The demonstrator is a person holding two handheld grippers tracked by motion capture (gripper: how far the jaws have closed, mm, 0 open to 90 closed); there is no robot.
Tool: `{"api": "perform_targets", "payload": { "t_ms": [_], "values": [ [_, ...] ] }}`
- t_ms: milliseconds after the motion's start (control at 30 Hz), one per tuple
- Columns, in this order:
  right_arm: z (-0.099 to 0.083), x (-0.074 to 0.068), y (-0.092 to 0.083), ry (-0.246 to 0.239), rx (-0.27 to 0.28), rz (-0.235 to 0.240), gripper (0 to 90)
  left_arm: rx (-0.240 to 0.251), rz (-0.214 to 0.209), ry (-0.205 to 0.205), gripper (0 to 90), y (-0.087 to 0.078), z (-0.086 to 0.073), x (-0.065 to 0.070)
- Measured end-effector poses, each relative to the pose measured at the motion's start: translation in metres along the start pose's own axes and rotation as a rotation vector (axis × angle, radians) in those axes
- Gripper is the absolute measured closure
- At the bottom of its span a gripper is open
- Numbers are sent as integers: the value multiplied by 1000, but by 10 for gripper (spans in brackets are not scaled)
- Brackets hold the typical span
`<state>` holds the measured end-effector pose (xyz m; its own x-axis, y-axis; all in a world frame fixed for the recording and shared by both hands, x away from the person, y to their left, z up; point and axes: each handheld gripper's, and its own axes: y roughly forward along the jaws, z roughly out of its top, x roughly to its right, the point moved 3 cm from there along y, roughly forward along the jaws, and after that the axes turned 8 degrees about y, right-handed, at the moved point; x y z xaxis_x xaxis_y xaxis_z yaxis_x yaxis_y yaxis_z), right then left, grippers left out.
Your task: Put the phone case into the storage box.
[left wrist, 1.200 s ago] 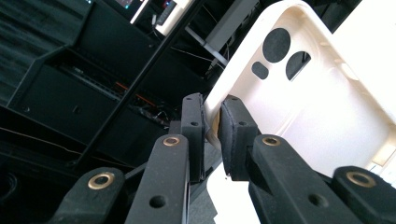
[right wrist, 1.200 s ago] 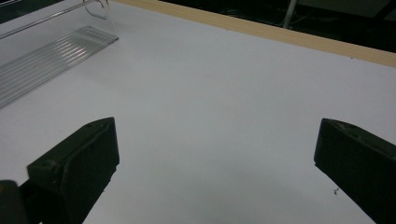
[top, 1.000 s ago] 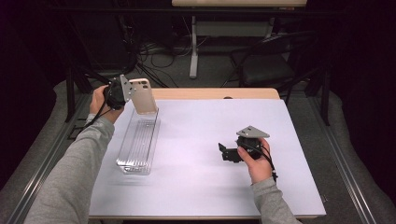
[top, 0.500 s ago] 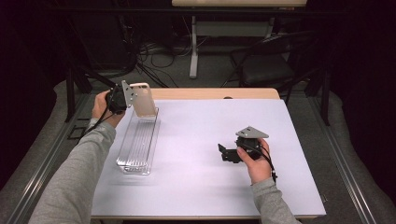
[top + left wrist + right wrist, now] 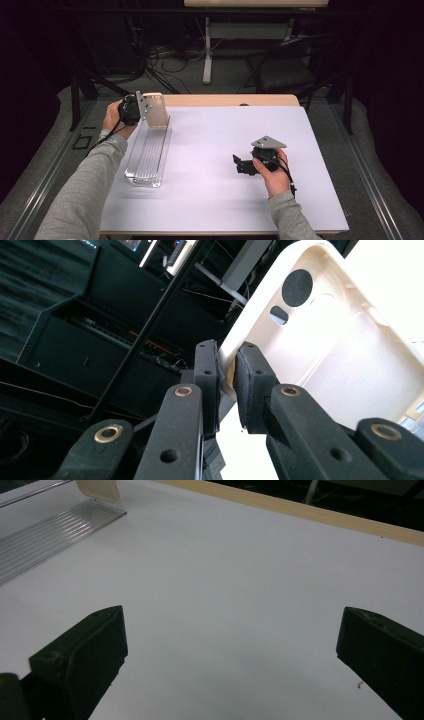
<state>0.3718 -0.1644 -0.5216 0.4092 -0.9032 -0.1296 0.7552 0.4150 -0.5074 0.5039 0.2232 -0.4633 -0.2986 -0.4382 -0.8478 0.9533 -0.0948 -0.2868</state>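
Note:
A cream phone case (image 5: 157, 111) stands upright at the far end of a clear ribbed rack (image 5: 148, 155) on the left of the white table. My left gripper (image 5: 226, 372) is shut on the case's edge (image 5: 320, 335), whose camera cut-out shows in the left gripper view. In the high view the left gripper (image 5: 134, 107) sits just left of the case. My right gripper (image 5: 239, 165) rests low on the table at the right, open, with bare white surface between its jaws (image 5: 230, 645).
The table's wooden far edge (image 5: 230, 100) runs behind the white sheet (image 5: 225, 135). The rack's near end (image 5: 55, 530) and the case's foot (image 5: 100, 490) appear at the top left of the right gripper view. Chairs, cables and desk legs stand beyond the table.
My left gripper has lowered the phone case slightly toward the rack's far end. The right gripper has stayed where it was.

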Motion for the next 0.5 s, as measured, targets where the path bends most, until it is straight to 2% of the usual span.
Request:
{"api": "perform_targets", "payload": {
  "t_ms": [500],
  "values": [
    [-2,-3,2,-12,-13,13,0,-1,1,39,812,4,0,8]
  ]
}}
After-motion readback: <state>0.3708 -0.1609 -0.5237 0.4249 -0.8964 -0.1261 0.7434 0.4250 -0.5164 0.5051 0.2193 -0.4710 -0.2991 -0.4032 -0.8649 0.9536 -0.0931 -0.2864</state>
